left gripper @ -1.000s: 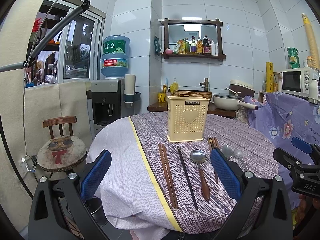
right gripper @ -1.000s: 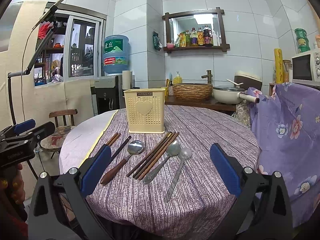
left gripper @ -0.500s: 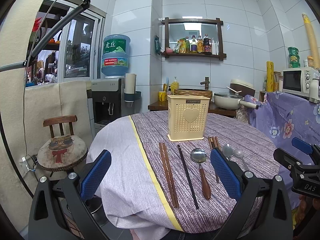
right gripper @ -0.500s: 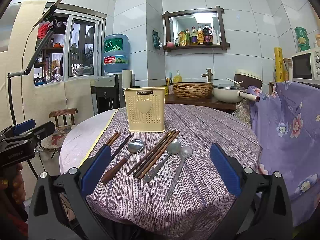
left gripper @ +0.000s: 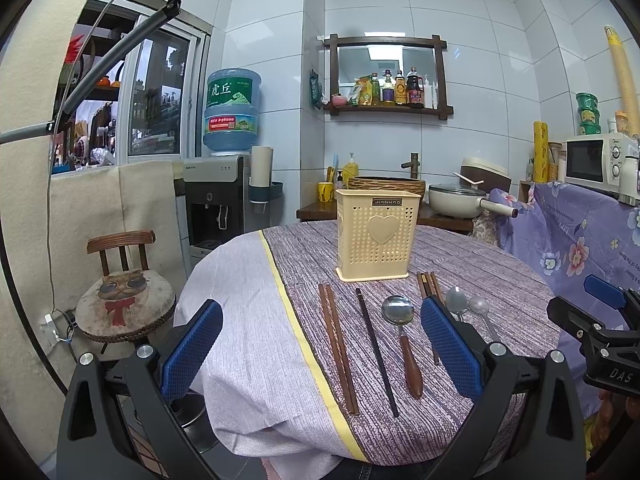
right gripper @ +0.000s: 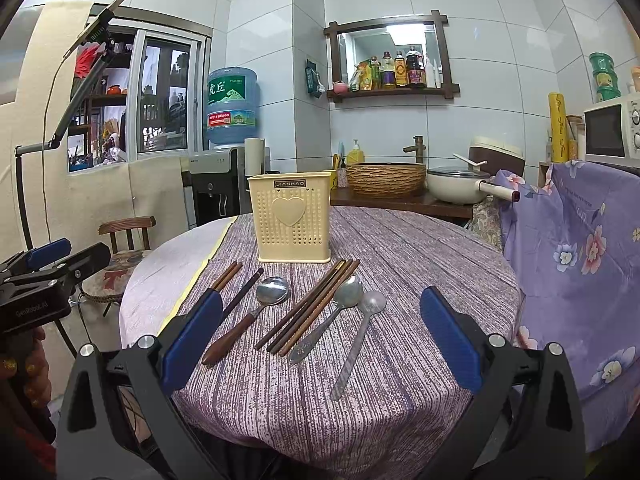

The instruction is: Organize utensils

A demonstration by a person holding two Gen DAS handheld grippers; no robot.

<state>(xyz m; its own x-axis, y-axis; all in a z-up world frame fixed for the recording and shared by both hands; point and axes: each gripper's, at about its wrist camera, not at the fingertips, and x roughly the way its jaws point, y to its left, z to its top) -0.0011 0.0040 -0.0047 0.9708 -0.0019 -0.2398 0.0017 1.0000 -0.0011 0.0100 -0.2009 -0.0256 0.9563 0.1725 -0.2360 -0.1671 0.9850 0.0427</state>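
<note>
Utensils all lie flat on the counter [right gripper: 400, 240] in front of the cream holder [right gripper: 294, 218]: brown chopsticks [left gripper: 338, 346], wooden-handled spoon [right gripper: 250, 314], two metal spoons [right gripper: 352, 332]. Left claw [left gripper: 320, 348] and right claw [right gripper: 320, 340] both hover spread wide, holding nothing.
</note>
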